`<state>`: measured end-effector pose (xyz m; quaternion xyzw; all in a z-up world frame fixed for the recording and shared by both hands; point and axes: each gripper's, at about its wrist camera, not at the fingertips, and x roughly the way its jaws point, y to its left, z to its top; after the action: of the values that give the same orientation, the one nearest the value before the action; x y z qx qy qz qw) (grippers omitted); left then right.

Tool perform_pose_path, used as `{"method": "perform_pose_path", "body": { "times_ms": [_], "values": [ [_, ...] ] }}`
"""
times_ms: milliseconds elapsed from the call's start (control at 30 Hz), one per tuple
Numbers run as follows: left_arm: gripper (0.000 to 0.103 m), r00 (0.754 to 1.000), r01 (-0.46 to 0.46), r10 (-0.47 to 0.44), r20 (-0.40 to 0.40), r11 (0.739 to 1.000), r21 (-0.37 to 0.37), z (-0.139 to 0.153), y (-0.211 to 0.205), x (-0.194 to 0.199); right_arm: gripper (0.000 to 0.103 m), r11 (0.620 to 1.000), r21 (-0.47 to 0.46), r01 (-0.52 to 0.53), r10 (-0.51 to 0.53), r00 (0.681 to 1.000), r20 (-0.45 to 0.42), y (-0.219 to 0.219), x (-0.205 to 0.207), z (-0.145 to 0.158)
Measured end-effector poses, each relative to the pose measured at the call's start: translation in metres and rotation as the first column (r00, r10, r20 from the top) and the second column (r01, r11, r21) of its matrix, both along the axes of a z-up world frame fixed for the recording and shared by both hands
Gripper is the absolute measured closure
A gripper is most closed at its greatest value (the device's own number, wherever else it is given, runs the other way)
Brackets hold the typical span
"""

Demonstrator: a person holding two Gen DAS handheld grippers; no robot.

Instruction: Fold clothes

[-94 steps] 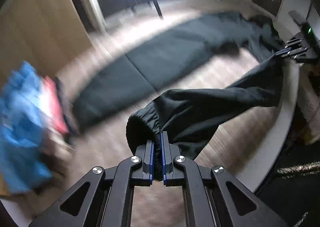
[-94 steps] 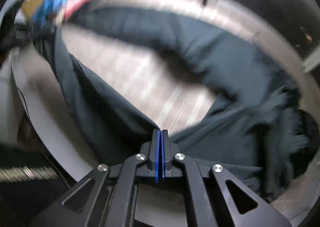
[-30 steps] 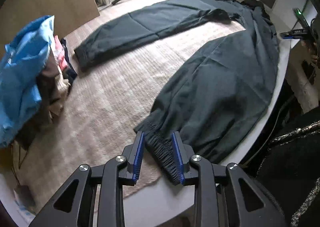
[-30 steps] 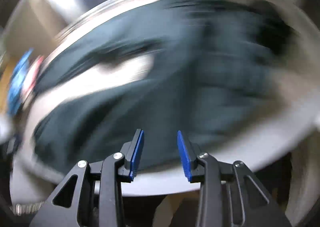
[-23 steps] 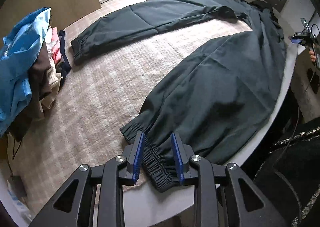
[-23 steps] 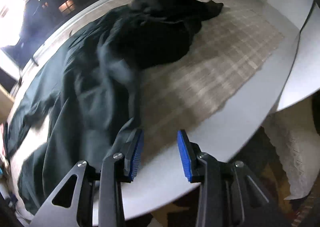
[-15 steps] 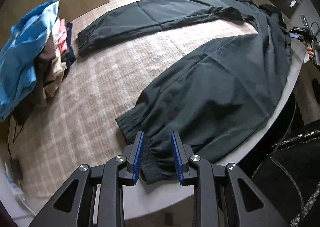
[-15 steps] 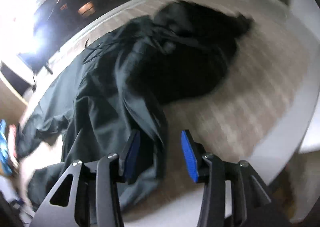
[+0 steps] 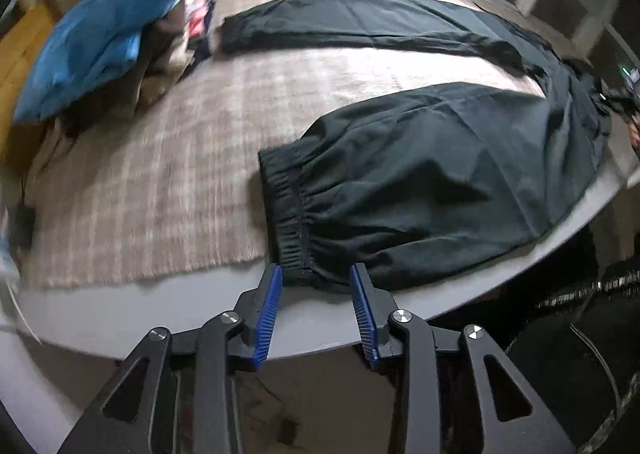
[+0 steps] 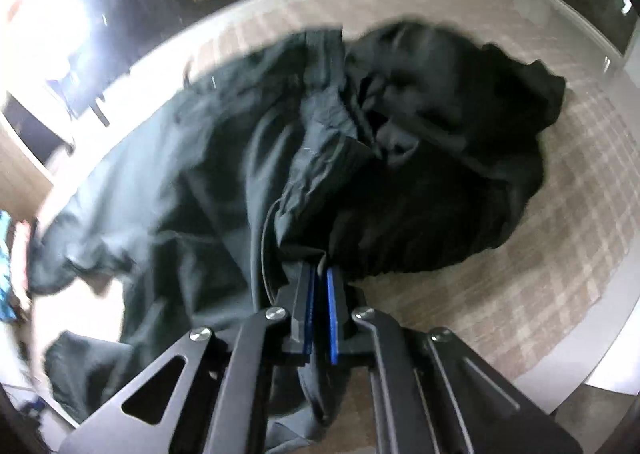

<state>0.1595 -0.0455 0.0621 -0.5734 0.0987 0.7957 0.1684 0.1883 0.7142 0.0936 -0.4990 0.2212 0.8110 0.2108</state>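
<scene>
A dark green-black garment [image 9: 432, 174] lies spread on the checked cloth of a round table, one long limb [image 9: 360, 20] stretched along the far side. Its near elastic cuff [image 9: 288, 210] lies just ahead of my left gripper [image 9: 316, 310], which is open and empty at the table's near edge. In the right wrist view my right gripper [image 10: 318, 306] is nearly closed on a fold of the garment's bunched body [image 10: 304, 182], where dark cloth is piled up [image 10: 448, 158].
A pile of other clothes topped by a blue garment [image 9: 104, 30] sits at the table's left. The white table rim [image 9: 160, 314] runs close below the cuff. Windows and a bright lamp lie beyond the far edge.
My left gripper has drawn back off the cuff toward the table edge, still open. My right gripper has closed from open onto the bunched cloth.
</scene>
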Motion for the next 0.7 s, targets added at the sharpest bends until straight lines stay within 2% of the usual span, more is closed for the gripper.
{"method": "perform_pose_path", "body": {
  "times_ms": [133, 267, 367, 400, 433, 467, 500, 633, 700],
  "values": [
    [0.068, 0.997, -0.071, 0.070, 0.024, 0.997, 0.019, -0.016, -0.004, -0.004, 0.100, 0.998, -0.058, 0.034, -0.039, 0.995, -0.091, 0.011, 0.013, 0.021],
    [0.068, 0.996, -0.078, 0.079, 0.040, 0.997, -0.019, -0.032, 0.006, -0.013, 0.100, 0.993, -0.104, 0.058, -0.075, 0.984, -0.161, 0.021, 0.019, 0.037],
    [0.077, 0.994, -0.085, 0.086, 0.064, 0.996, -0.031, -0.043, 0.011, -0.018, 0.100, 0.989, -0.131, 0.065, -0.088, 0.980, -0.176, 0.023, 0.015, 0.036],
    [0.079, 0.995, -0.084, 0.084, 0.058, 0.996, -0.013, -0.041, 0.011, -0.018, 0.100, 0.989, -0.135, 0.066, -0.090, 0.979, -0.181, 0.024, 0.016, 0.037],
    [0.092, 0.995, -0.083, 0.082, 0.051, 0.997, 0.005, -0.039, 0.012, -0.018, 0.100, 0.988, -0.140, 0.067, -0.093, 0.978, -0.187, 0.024, 0.018, 0.038],
    [0.100, 0.996, -0.082, 0.081, 0.045, 0.996, 0.023, -0.037, 0.012, -0.018, 0.100, 0.985, -0.157, 0.072, -0.103, 0.975, -0.199, 0.024, 0.020, 0.040],
    [0.103, 0.996, -0.081, 0.079, 0.038, 0.996, 0.042, -0.035, 0.013, -0.019, 0.100, 0.982, -0.173, 0.077, -0.114, 0.971, -0.212, 0.025, 0.022, 0.042],
    [0.103, 0.985, -0.172, 0.174, 0.005, 0.973, 0.155, 0.000, -0.003, -0.036, 0.100, 0.969, -0.229, 0.097, -0.160, 0.948, -0.276, 0.029, 0.022, 0.051],
    [0.103, 0.982, -0.178, 0.185, -0.039, 0.973, 0.148, 0.016, -0.008, -0.046, 0.100, 0.974, -0.200, 0.108, -0.164, 0.944, -0.288, 0.030, 0.017, 0.058]
  ]
}}
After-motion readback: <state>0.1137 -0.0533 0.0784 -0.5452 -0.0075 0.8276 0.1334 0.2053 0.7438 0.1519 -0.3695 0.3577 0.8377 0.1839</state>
